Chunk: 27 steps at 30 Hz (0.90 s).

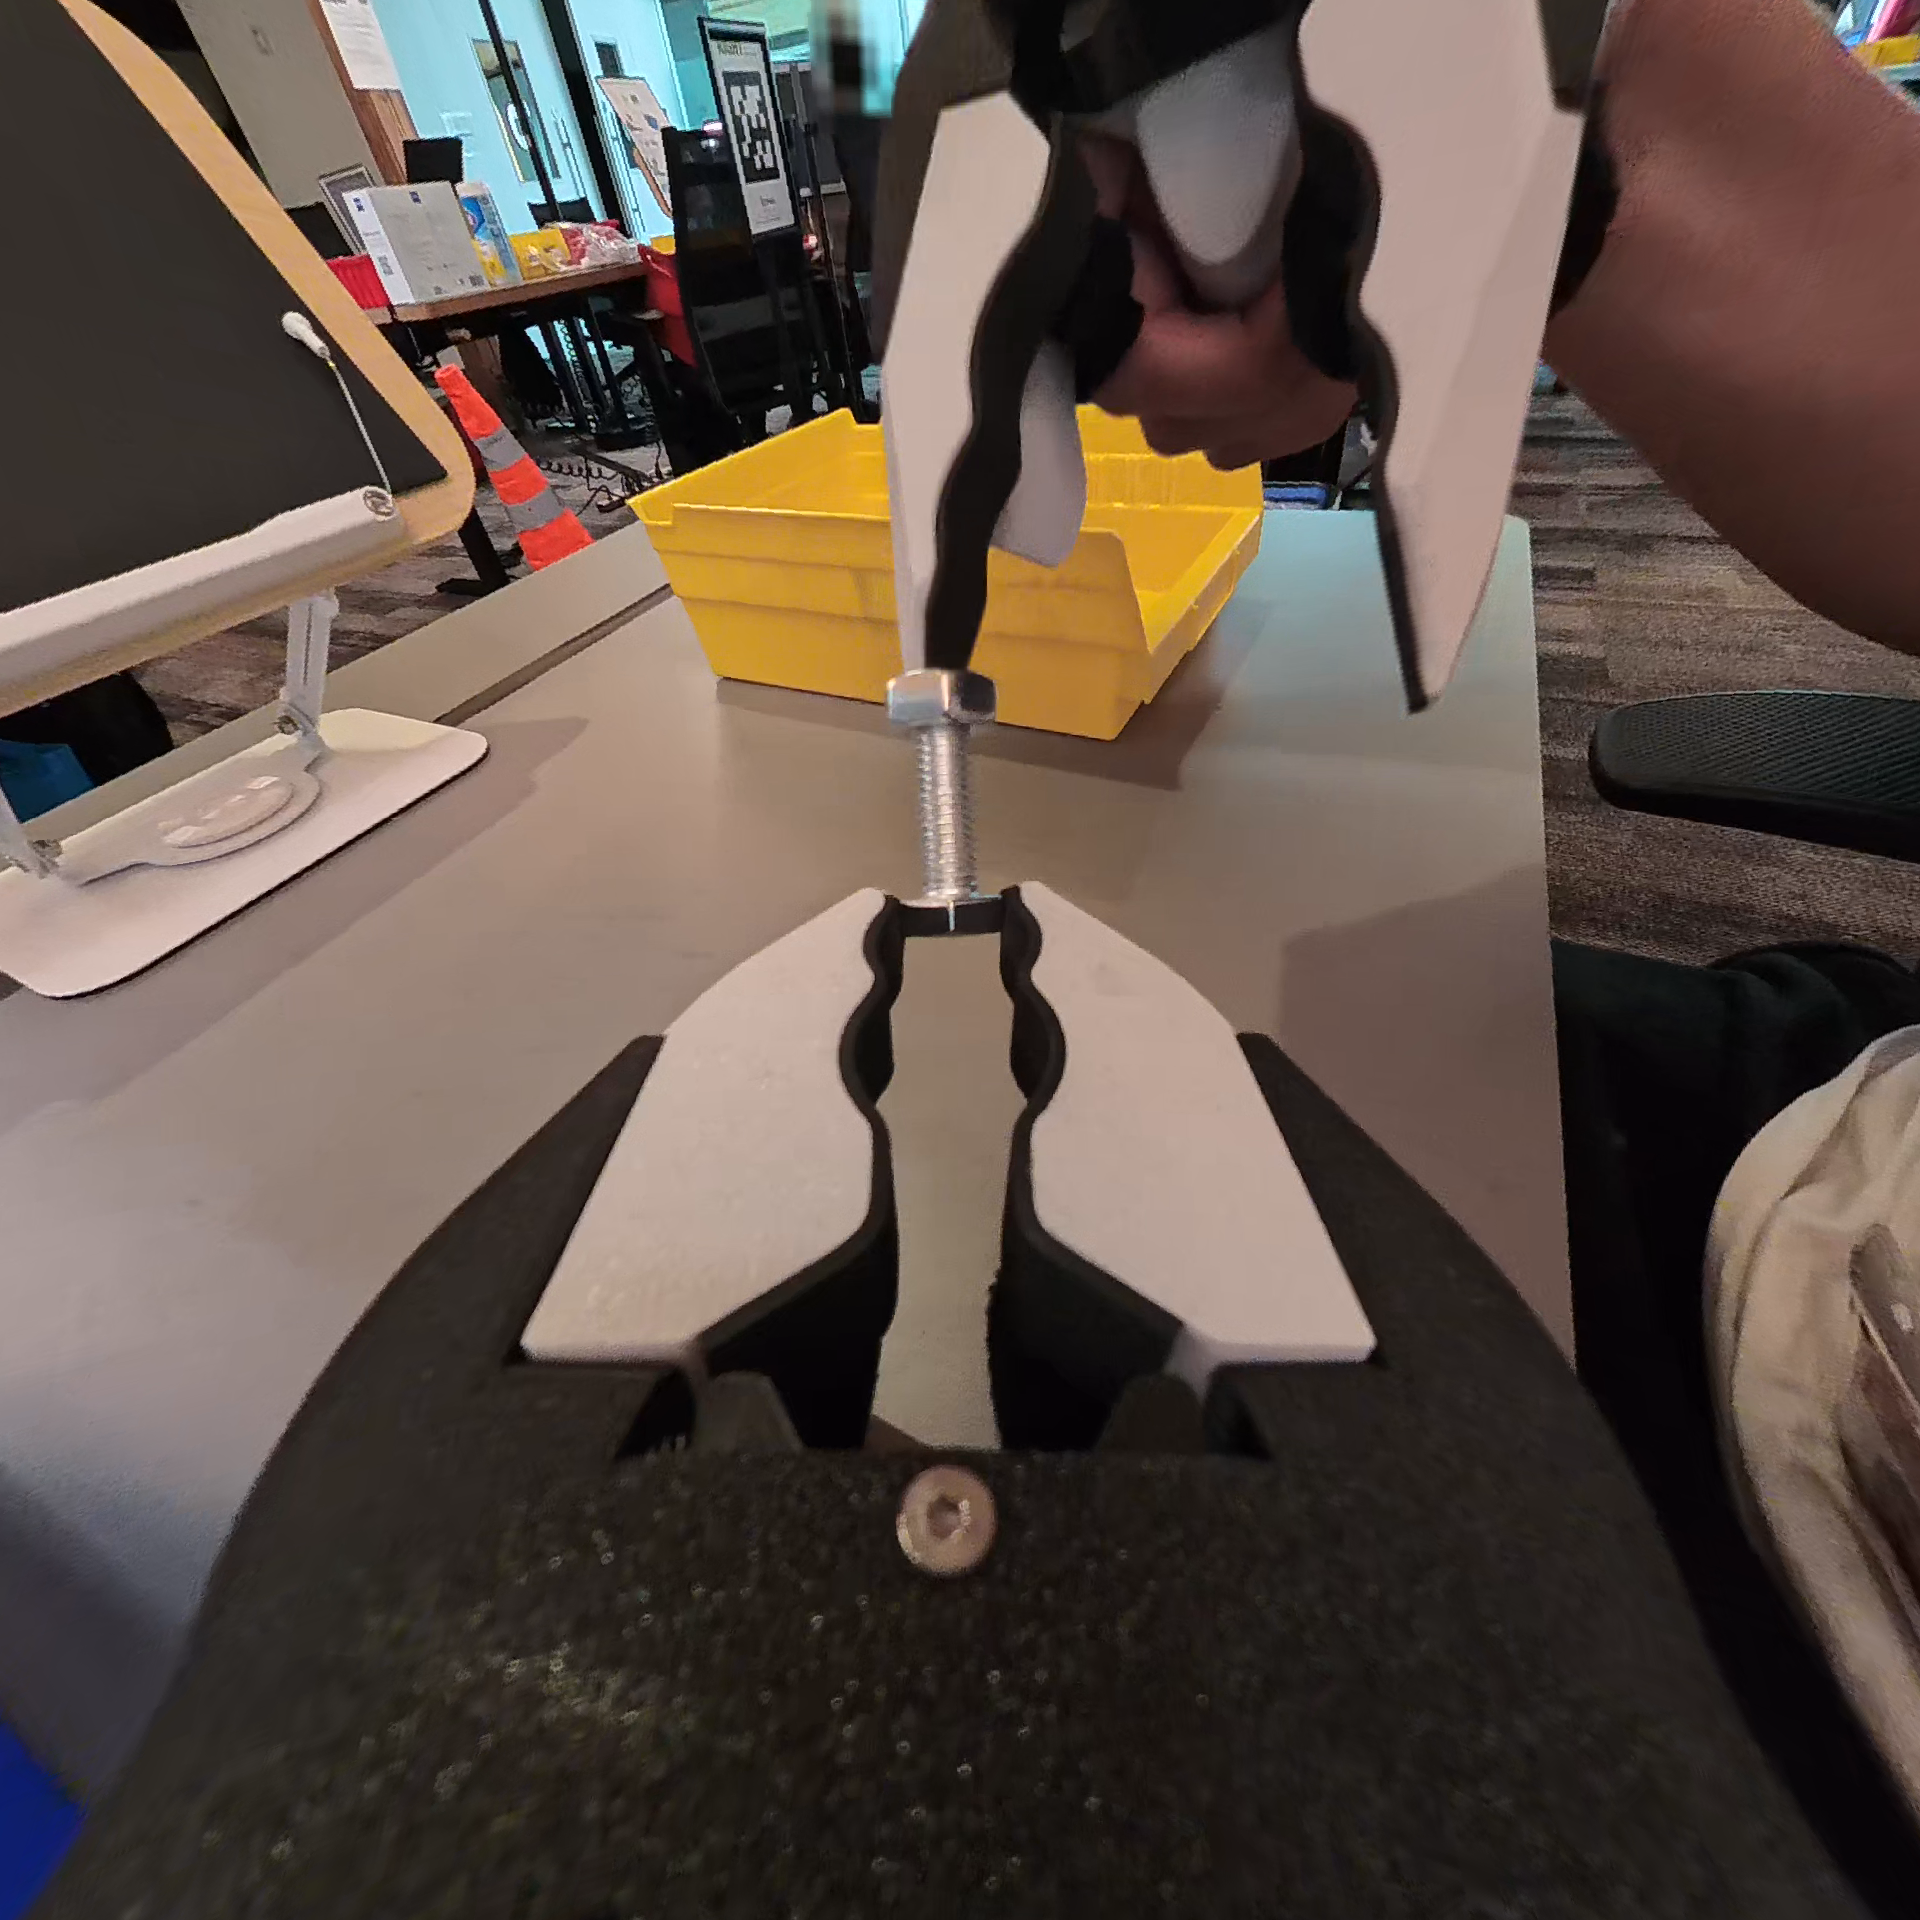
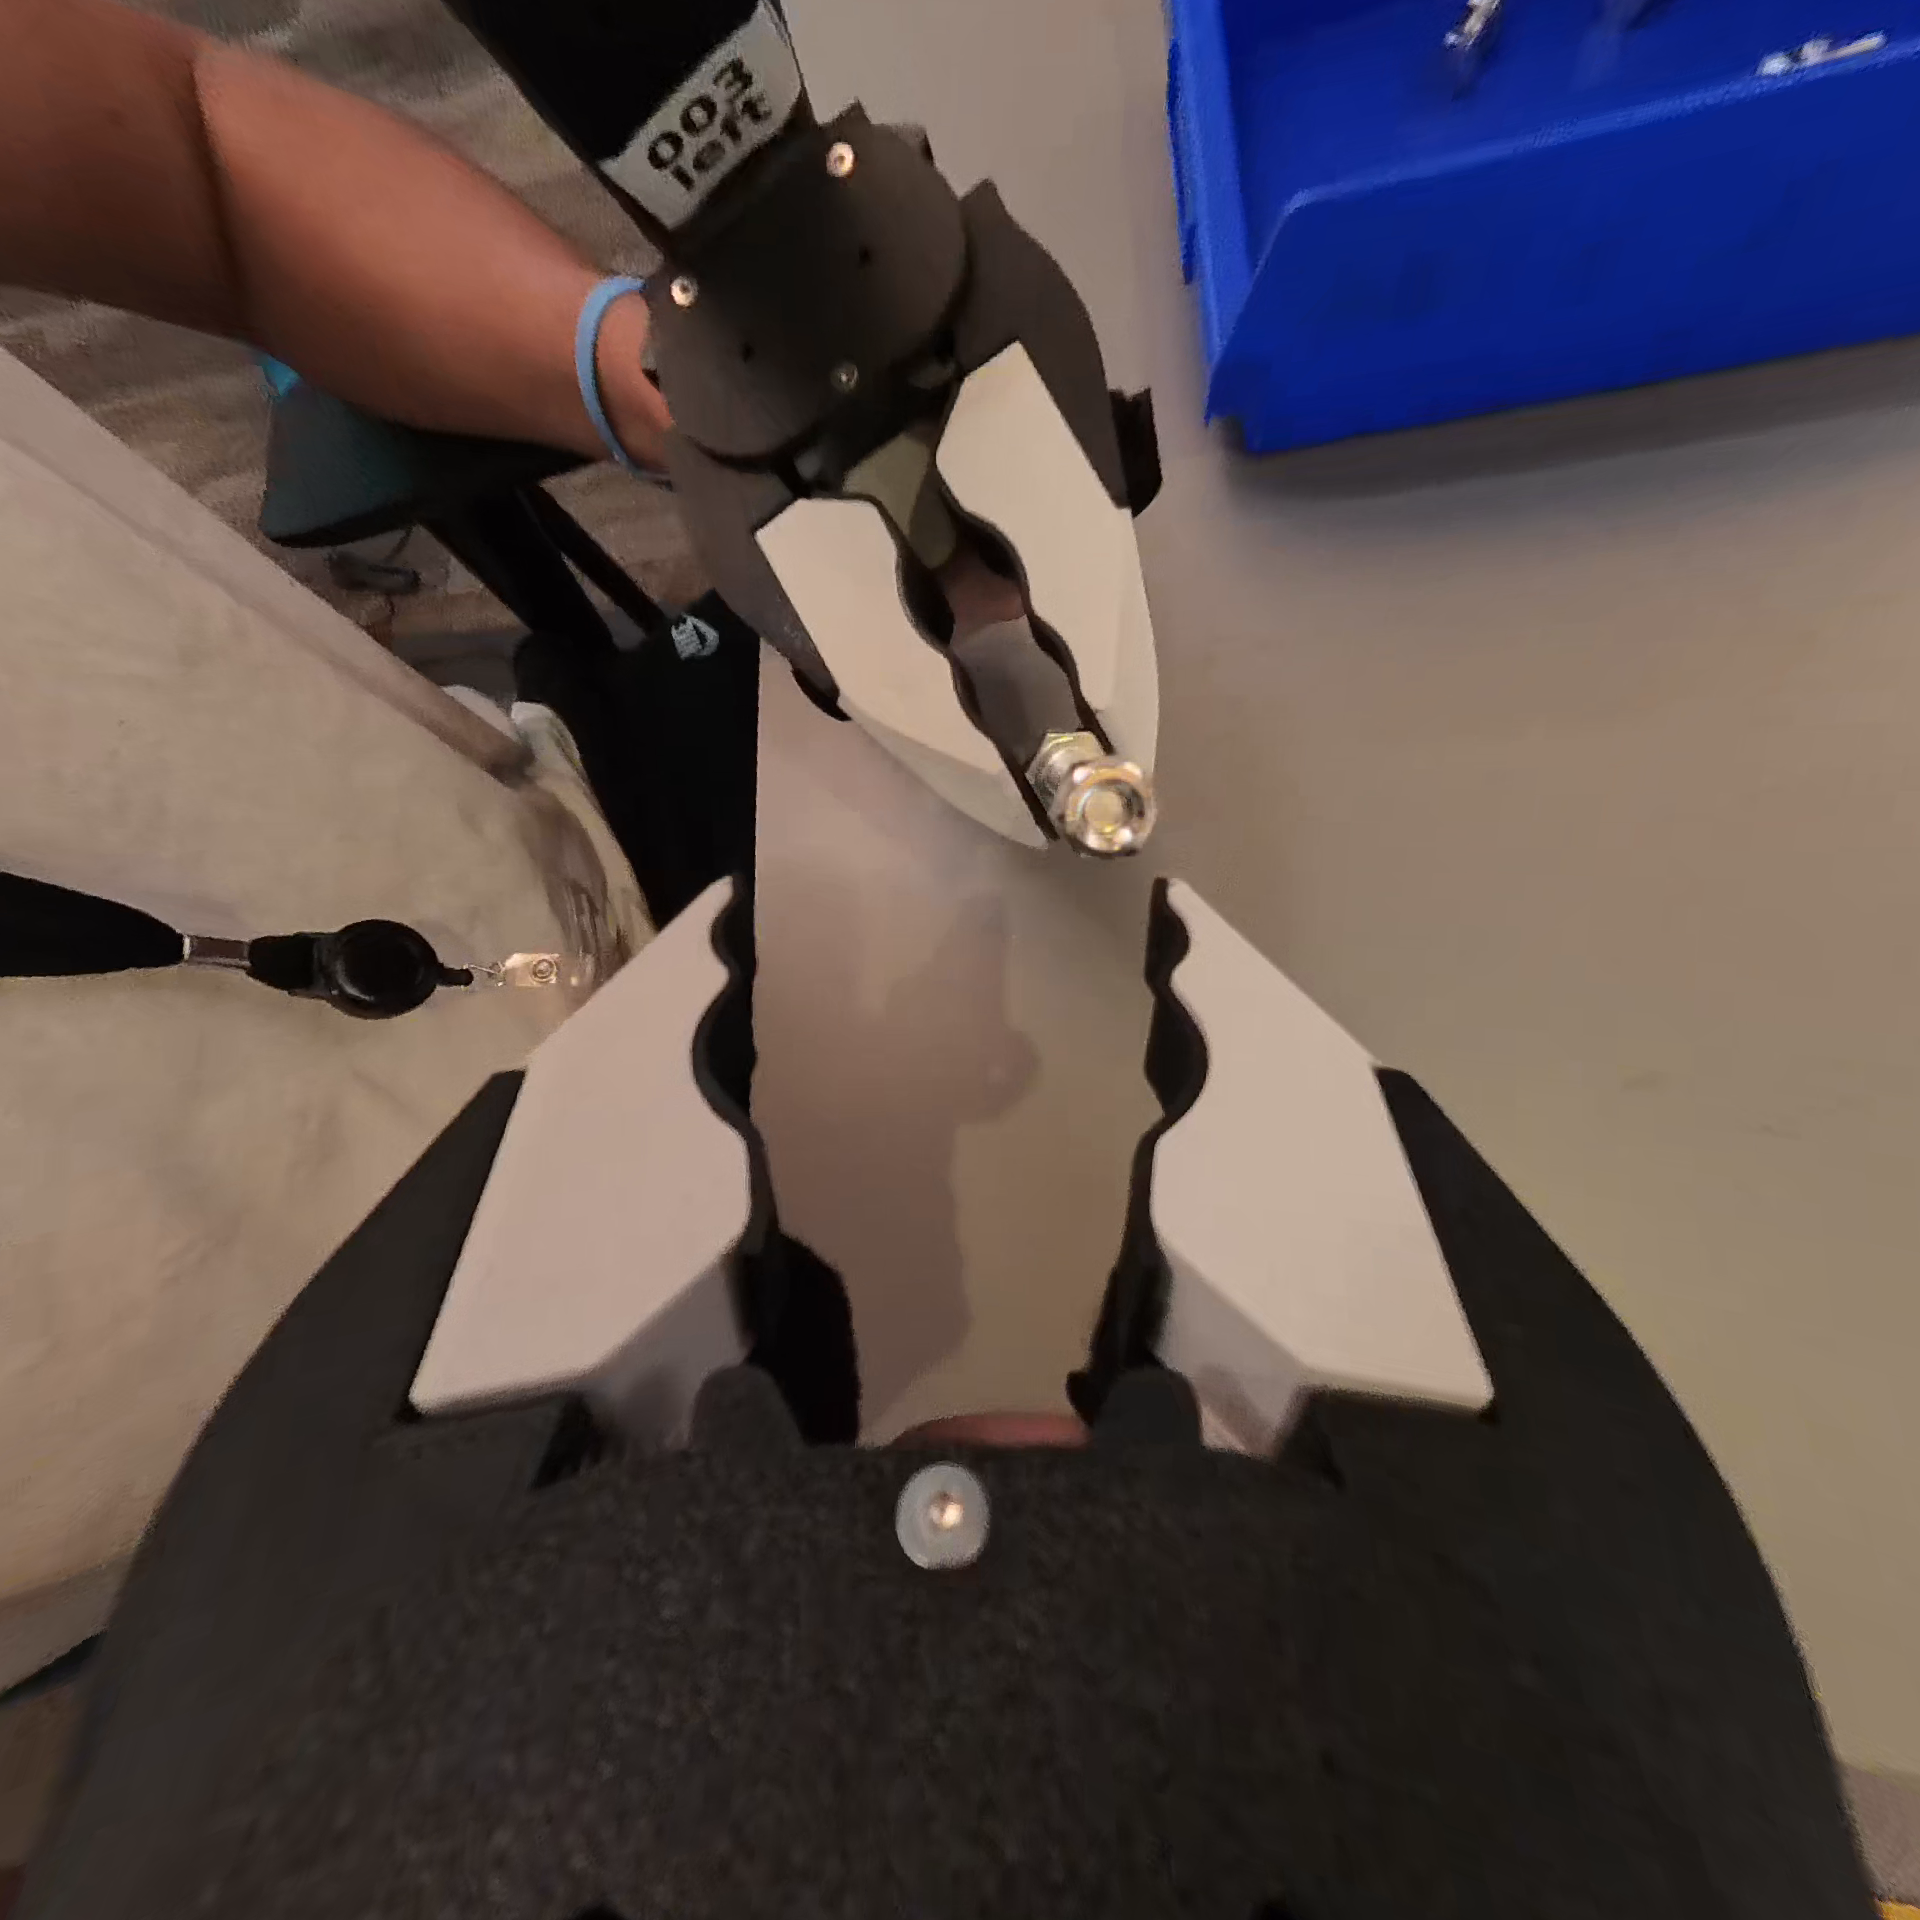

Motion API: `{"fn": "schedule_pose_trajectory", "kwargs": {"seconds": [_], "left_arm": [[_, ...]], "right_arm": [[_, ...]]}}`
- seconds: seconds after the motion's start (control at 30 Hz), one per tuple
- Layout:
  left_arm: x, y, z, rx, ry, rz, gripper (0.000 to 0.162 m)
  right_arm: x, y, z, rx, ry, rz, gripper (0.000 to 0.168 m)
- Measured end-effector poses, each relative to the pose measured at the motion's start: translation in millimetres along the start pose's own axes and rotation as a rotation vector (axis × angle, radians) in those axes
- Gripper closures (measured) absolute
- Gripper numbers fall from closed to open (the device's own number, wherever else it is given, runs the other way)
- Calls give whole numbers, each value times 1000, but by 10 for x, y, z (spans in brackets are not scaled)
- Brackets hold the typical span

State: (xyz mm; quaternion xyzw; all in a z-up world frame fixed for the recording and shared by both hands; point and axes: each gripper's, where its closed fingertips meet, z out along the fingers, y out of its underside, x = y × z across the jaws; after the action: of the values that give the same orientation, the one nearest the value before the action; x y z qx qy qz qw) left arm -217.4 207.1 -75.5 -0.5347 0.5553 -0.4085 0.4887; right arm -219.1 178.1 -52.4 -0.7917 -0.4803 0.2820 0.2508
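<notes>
My left gripper (image 1: 951,906) is shut on a silver hex nut (image 1: 951,916) threaded on the lower end of a silver bolt (image 1: 943,810). It holds the bolt upright above the grey table (image 1: 468,1039), hex head on top. My right gripper (image 1: 1179,675) hangs over it from above, open and empty, with one fingertip (image 1: 930,644) at or just behind the bolt head. In the right wrist view my right gripper (image 2: 948,894) is open wide, and the bolt head (image 2: 1107,805) points up at it just beyond the right fingertip. The left gripper (image 2: 1075,774) shows there, held by a hand.
A yellow bin (image 1: 831,634) stands on the table behind the bolt. A blue bin (image 2: 1558,260) with small metal parts is at the far right. A dark board on a white stand (image 1: 208,790) is at the left. A chair armrest (image 1: 1766,769) lies past the table's right edge. The grippers' ends are close to 4 centimeters from one another.
</notes>
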Motion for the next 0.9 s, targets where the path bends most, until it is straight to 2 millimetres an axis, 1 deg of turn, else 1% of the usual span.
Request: {"fn": "schedule_pose_trajectory", "kwargs": {"seconds": [0.1,0.17,0.23,0.27,0.33,0.4,0.5,0.6,0.67,0.73,0.83,0.9], "left_arm": [[5,5,7,-2,6,-1,144],[-5,6,1,-2,5,-7,144],[-31,1,-13,3,-3,-13,144],[-43,-4,-23,7,-7,-15,144],[-64,-26,-47,22,-15,-23,144],[-58,-47,-55,33,-10,-32,144],[-40,-47,-34,34,3,-40,144],[-34,-52,-23,37,9,-50,144],[-42,-75,-36,50,9,-59,144],[-66,-103,-64,65,-6,-55,144],[-102,-105,-97,60,-39,-19,144],[-103,-81,-93,44,-45,6,144]], "right_arm": [[6,-92,66,-15,12,-44,92],[-17,-226,49,29,7,-75,93],[-31,-327,-11,79,2,-88,94],[8,-321,-42,81,20,-82,94],[97,-225,-80,42,50,-51,94],[94,-158,-74,12,28,-26,95],[12,-208,-22,-3,-9,-49,96],[13,-329,-8,-2,10,-95,96],[64,-392,-40,10,43,-106,95],[79,-357,-84,-1,46,-92,96],[85,-230,-107,-46,37,-52,97],[49,-242,-72,-42,19,-58,98]]}}
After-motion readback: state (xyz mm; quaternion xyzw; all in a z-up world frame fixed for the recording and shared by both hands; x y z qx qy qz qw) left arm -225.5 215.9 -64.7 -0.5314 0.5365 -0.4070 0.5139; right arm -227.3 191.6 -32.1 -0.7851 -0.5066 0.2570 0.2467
